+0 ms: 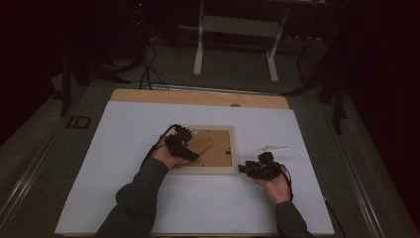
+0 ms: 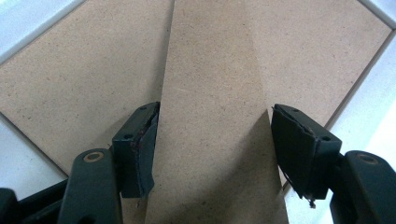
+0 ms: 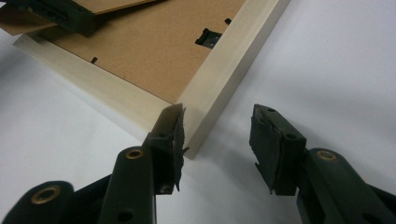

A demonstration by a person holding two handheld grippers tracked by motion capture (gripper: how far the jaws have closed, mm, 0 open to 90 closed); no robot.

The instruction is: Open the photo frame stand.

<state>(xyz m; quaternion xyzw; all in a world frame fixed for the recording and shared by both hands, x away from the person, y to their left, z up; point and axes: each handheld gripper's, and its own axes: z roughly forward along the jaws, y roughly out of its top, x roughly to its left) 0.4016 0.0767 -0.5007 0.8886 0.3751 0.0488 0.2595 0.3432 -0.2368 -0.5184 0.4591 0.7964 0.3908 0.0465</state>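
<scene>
— Picture frame point(image 1: 208, 148) lies face-down mid-table on the white sheet point(image 1: 124, 188); left gripper point(image 2: 212, 140) straddles its raised cardboard stand point(image 2: 210, 93), grip hard to confirm.

— Right gripper point(image 3: 217, 144)?

— Half-open at the frame's near corner, holding nothing; that corner partly hidden behind one jaw

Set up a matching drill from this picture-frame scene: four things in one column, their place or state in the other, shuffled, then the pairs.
Things:
1. left gripper
2. right gripper
3. stand flap
4. white strip

Places or states:
A. lies alone on the white sheet, right of the frame
B. jaws open at the frame's corner
C. brown, lifted off the backing board
D. jaws astride the flap

Pairs: 1-D, 2-B, 3-C, 4-A
</scene>
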